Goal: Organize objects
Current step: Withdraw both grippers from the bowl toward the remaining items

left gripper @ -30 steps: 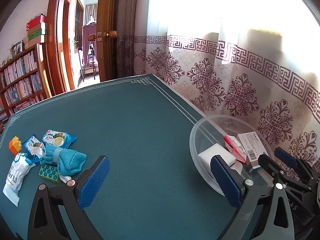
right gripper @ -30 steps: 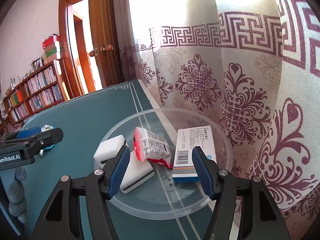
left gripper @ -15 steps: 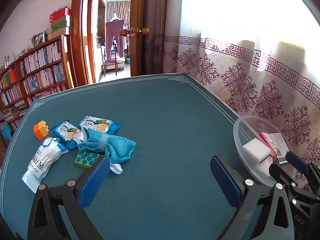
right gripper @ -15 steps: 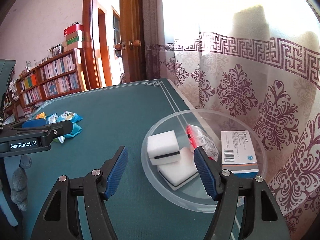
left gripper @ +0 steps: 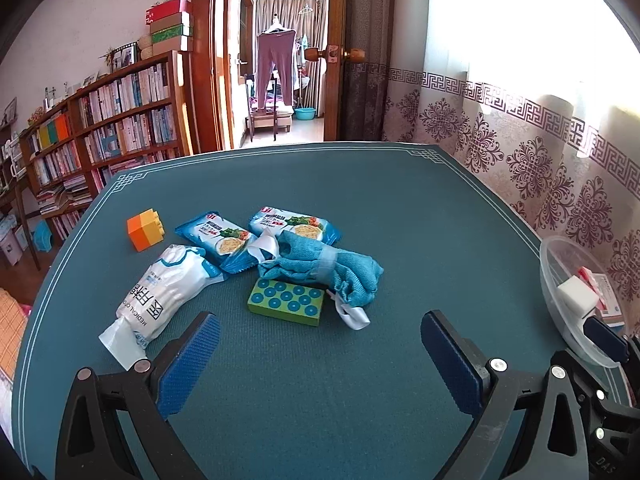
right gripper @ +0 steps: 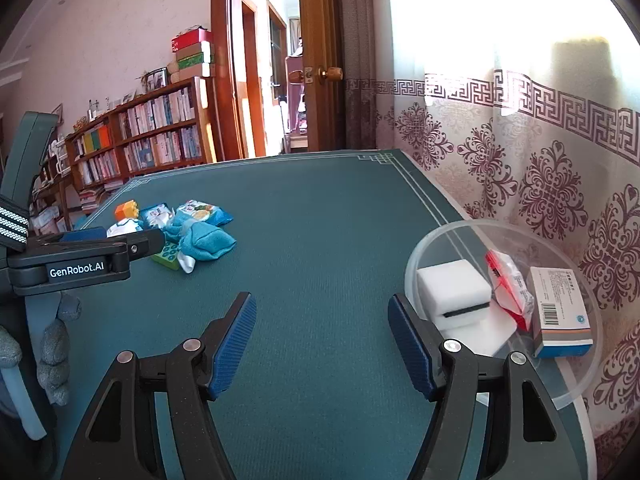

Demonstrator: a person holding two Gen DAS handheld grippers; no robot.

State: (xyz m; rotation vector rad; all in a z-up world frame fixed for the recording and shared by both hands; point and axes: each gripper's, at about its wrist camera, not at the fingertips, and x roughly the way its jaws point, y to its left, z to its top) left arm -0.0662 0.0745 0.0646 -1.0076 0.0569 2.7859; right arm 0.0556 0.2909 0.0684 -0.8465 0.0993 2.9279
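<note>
A loose pile lies on the green table: an orange block (left gripper: 145,229), two blue snack packets (left gripper: 218,241), a white medical pack (left gripper: 160,294), a teal cloth bundle (left gripper: 324,270) and a green dotted block (left gripper: 286,302). My left gripper (left gripper: 320,360) is open and empty, just short of the pile. A clear bowl (right gripper: 448,240) at the right holds white sponges (right gripper: 454,290), a red packet (right gripper: 508,288) and a white box (right gripper: 560,312). My right gripper (right gripper: 322,344) is open and empty, left of the bowl.
A patterned curtain (right gripper: 520,140) hangs along the table's right edge. A bookshelf (left gripper: 100,132) and an open doorway (left gripper: 276,80) lie beyond the far edge. The left gripper's body (right gripper: 80,264) shows at the left of the right wrist view.
Both grippers have swung left, away from the bowl. The pile now sits in front of the left gripper. The bowl has shifted to the right edge of both views.
</note>
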